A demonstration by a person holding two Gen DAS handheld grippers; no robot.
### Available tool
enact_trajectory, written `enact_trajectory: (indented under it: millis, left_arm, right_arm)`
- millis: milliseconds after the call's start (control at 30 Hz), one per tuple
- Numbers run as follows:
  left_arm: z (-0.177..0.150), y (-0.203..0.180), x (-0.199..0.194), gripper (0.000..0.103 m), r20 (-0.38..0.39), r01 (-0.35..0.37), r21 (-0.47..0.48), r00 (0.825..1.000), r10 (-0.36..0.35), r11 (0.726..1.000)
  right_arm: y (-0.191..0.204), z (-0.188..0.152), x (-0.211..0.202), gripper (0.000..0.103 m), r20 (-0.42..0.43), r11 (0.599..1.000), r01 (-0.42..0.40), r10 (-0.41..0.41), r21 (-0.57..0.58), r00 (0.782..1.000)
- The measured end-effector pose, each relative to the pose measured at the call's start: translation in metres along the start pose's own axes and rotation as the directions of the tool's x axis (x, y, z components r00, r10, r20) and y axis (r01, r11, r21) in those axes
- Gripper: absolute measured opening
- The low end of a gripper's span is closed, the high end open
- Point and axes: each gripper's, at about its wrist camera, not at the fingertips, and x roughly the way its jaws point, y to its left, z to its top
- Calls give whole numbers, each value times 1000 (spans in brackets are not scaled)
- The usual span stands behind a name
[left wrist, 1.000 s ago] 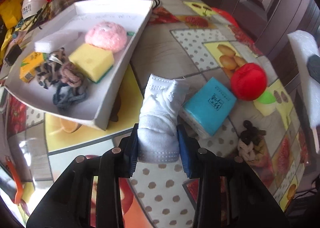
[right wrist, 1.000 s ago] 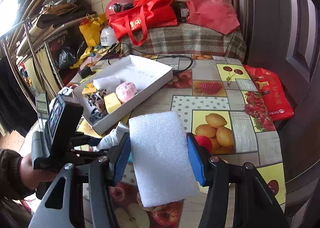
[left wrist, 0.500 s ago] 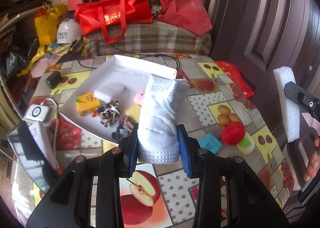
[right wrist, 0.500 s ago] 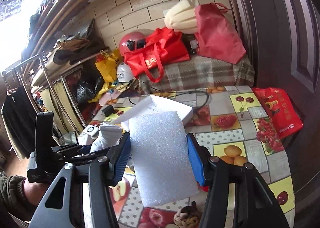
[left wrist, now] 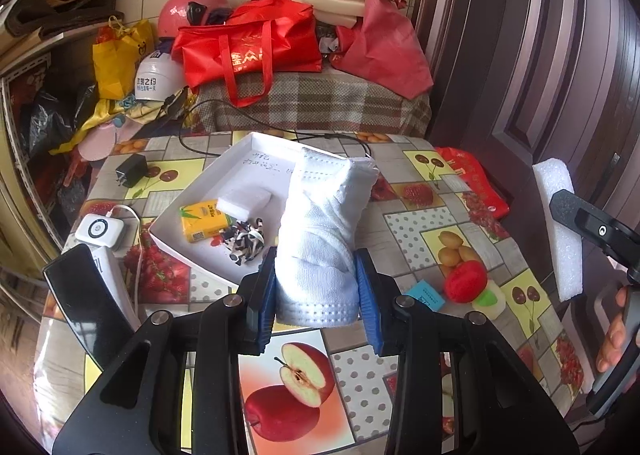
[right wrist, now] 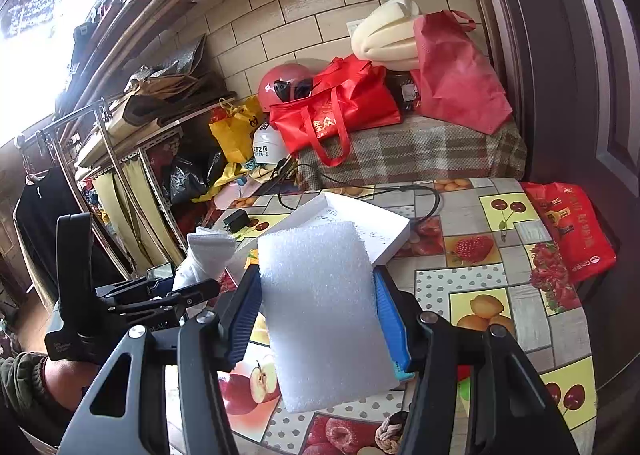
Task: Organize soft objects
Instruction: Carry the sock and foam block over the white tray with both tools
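While both tools hang above the table [left wrist: 404,223], the left gripper [left wrist: 316,291] pinches a rolled white sock [left wrist: 326,231] between its blue pads, sock standing upright and clear of the surface. Right gripper [right wrist: 316,315] clamps a white foam sheet [right wrist: 324,307] across its width, foam tilted slightly, lifted off the fruit-print tablecloth; from the left wrist view the same foam shows edge-on at the far right. White tray [left wrist: 240,175] sits on the table behind the sock, holding a yellow tissue pack [left wrist: 202,221], a small white foam block [left wrist: 244,199] just beside it, and a black-and-white scrunchie [left wrist: 244,241] near the tray's front wall. Outside the tray, right of the left gripper: a teal packet [left wrist: 426,295], a red plush apple [left wrist: 466,281] touching a pale sponge with green [left wrist: 490,299]. A braided hair tie [right wrist: 394,429] lies near the table's near edge under the right gripper. Black charger [left wrist: 130,175] and cable sit at the far-left table area.
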Motion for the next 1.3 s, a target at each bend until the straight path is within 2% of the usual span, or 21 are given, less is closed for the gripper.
enact_trajectory:
  millis: [267, 567, 1000, 1300]
  left_arm:
    - [3, 7, -13, 35, 23, -10, -8, 1000, 10, 1000]
    - [13, 26, -28, 35, 59, -42, -35, 997, 44, 999]
    - [65, 51, -51, 35, 158, -96, -47, 982, 103, 994]
    - [81, 44, -39, 36, 150, -79, -32, 985, 83, 996]
  right_arm:
    - [7, 2, -1, 55, 15, 1000, -1, 1, 1, 1000]
    - [16, 20, -2, 55, 54, 1000, 0, 1, -14, 999]
    - [28, 59, 2, 55, 114, 999, -25, 28, -34, 993]
    - [35, 80, 19, 55, 133, 998, -45, 50, -40, 990]
